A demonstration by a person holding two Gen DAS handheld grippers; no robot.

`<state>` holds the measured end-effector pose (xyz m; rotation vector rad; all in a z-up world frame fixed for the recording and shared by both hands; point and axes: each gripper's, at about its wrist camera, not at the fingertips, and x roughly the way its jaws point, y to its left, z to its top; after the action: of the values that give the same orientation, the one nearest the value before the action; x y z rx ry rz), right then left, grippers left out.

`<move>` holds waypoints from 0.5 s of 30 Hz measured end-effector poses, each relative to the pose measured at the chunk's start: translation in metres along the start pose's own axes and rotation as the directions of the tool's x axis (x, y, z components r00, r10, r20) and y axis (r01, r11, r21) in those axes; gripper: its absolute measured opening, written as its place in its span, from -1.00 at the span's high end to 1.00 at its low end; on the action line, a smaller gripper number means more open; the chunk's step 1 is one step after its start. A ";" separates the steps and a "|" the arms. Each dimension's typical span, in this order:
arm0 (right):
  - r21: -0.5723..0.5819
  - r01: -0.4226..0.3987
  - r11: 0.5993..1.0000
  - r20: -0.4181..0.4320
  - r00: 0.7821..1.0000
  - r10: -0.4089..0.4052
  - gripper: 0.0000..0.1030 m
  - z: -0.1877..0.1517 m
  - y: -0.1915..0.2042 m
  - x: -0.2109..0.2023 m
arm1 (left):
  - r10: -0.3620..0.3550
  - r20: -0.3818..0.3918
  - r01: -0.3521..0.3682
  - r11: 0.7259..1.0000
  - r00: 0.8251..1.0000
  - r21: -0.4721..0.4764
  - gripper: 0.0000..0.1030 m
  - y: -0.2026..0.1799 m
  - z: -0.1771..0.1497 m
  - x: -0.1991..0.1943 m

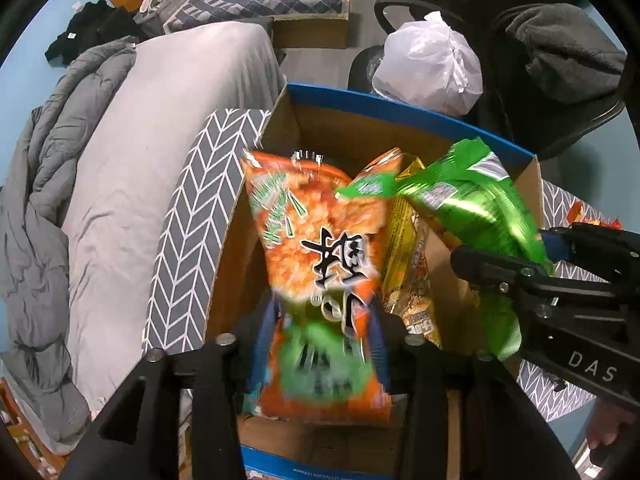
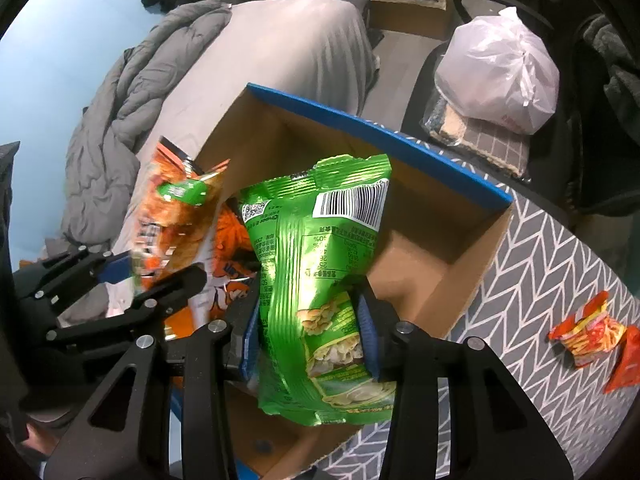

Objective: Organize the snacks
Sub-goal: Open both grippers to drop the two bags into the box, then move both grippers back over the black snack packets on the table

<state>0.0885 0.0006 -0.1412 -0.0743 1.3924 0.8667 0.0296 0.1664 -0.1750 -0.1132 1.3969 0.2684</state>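
My left gripper (image 1: 320, 340) is shut on an orange snack bag (image 1: 316, 240) with black characters, held over the open cardboard box (image 1: 400, 112) with a blue rim. My right gripper (image 2: 308, 320) is shut on a green snack bag (image 2: 316, 264), also over the box (image 2: 440, 240). In the left wrist view the right gripper (image 1: 532, 264) comes in from the right with the green bag (image 1: 476, 204). In the right wrist view the left gripper (image 2: 132, 276) holds the orange bag (image 2: 172, 216) at the left. A yellow bag (image 1: 408, 264) lies in the box.
The box stands on a grey herringbone-patterned surface (image 2: 540, 264). Two small red snack packets (image 2: 592, 332) lie on it at the right. A grey bed with a quilt (image 1: 100, 184) is to the left. A white plastic bag (image 2: 500, 68) sits on a chair behind.
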 end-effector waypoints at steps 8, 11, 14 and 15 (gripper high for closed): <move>0.004 0.010 1.000 0.018 1.000 -0.010 -0.07 0.002 -0.001 -0.009 | 0.031 0.021 -0.031 0.999 0.999 -0.009 -0.23 0.002 -0.004 -0.009; 0.000 0.014 1.000 0.030 0.999 -0.014 -0.08 0.002 -0.003 -0.017 | 0.031 0.023 -0.031 0.999 0.999 -0.019 -0.23 0.001 -0.007 -0.014; -0.026 0.035 0.999 0.040 0.999 -0.034 -0.10 0.001 -0.003 -0.025 | 0.019 0.027 -0.018 0.999 0.999 -0.030 -0.23 -0.001 -0.009 -0.022; -0.040 0.046 0.998 0.046 0.998 -0.044 -0.15 0.000 -0.003 -0.029 | 0.014 0.029 -0.013 0.999 0.999 -0.033 -0.24 -0.002 -0.010 -0.024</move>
<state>0.0918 -0.0155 -0.1169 -0.1165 1.3268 0.8544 0.0169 0.1591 -0.1534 -0.1261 1.3650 0.3033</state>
